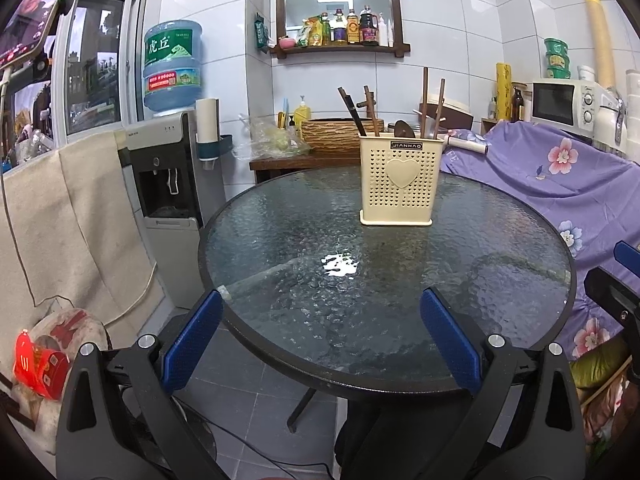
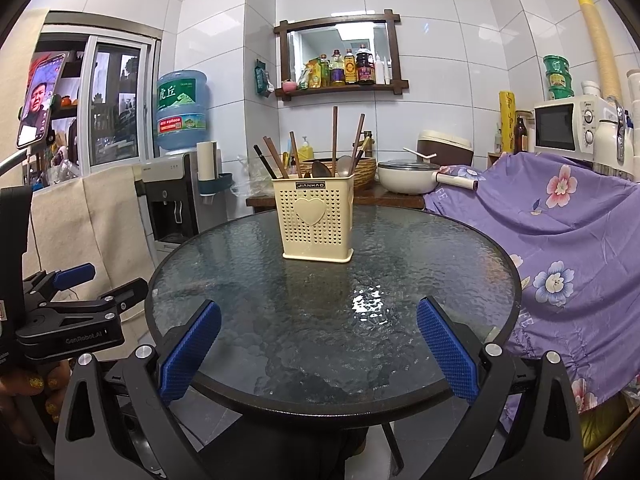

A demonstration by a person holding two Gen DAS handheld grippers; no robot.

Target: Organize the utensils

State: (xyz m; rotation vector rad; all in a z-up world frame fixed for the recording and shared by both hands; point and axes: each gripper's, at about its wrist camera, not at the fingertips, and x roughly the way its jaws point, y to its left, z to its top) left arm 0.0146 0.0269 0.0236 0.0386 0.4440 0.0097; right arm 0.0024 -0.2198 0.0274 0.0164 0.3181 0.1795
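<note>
**Inspector A:** Left claw [image 1: 322,312]: jaws spread wide, nothing between the blue pads [image 1: 192,346]. Right claw [image 2: 320,320]: the same, wide apart and empty. We record both as held back at the near edge of the round glass table [image 1: 256,248], well apart from the task's things. From the right wrist view we also see the left claw off to the side [image 2: 96,284], clear of the tabletop.

**Inspector B:** Agreed. And the utensils?

**Inspector A:** All that we can find stand in the cream perforated utensil holder [image 1: 400,178], which sits upright on the far half of the table. We note chopsticks [image 2: 335,136] and other dark wooden handles leaning at various angles, plus two spoons [image 2: 344,166] with bowls showing above the rim. Whether the holder has inner compartments, and which item sits in which, we cannot tell from either view.

**Inspector B:** Anything loose on the glass?

**Inspector A:** No loose utensil shows in either picture; only a light reflection. The pot [image 2: 406,178] and basket [image 1: 336,132] stand on a separate wooden counter behind and appear unrelated.

**Inspector B:** Our judgement on progress, then?

**Inspector A:** We judge the gathering done or very nearly so: everything visible is housed, neither claw carries anything. What might remain, in our opinion, is straightening the leaning handles or sorting by type.
</note>
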